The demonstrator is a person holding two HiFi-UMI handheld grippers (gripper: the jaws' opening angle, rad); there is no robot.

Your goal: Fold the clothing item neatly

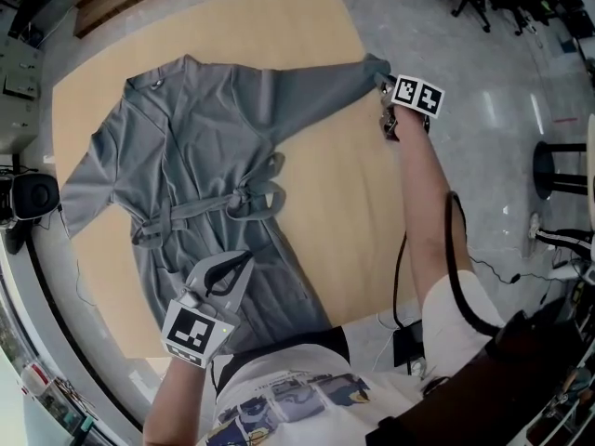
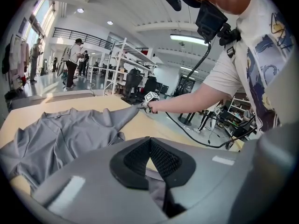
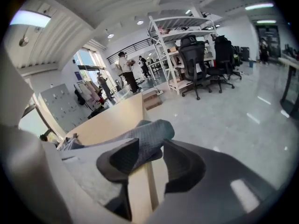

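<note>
A grey robe (image 1: 204, 156) lies spread face up on the wooden table (image 1: 344, 212), its belt tied at the waist. One sleeve stretches out to the table's far right corner. My left gripper (image 1: 228, 272) sits at the robe's lower hem near me, jaws shut with a fold of grey cloth (image 2: 156, 192) pinched between them. My right gripper (image 1: 383, 86) is at the end of that sleeve. In the right gripper view the sleeve cuff (image 3: 154, 132) lies between the spread jaws of the right gripper (image 3: 152, 150), resting against one pad with a gap to the other.
The sleeve cuff hangs just over the table's edge (image 3: 140, 185). A black stool (image 1: 558, 170) and cables (image 1: 483, 268) are on the floor to the right. Office chairs (image 3: 196, 62), a shelving rack (image 3: 175, 36) and people (image 2: 74, 59) stand farther off.
</note>
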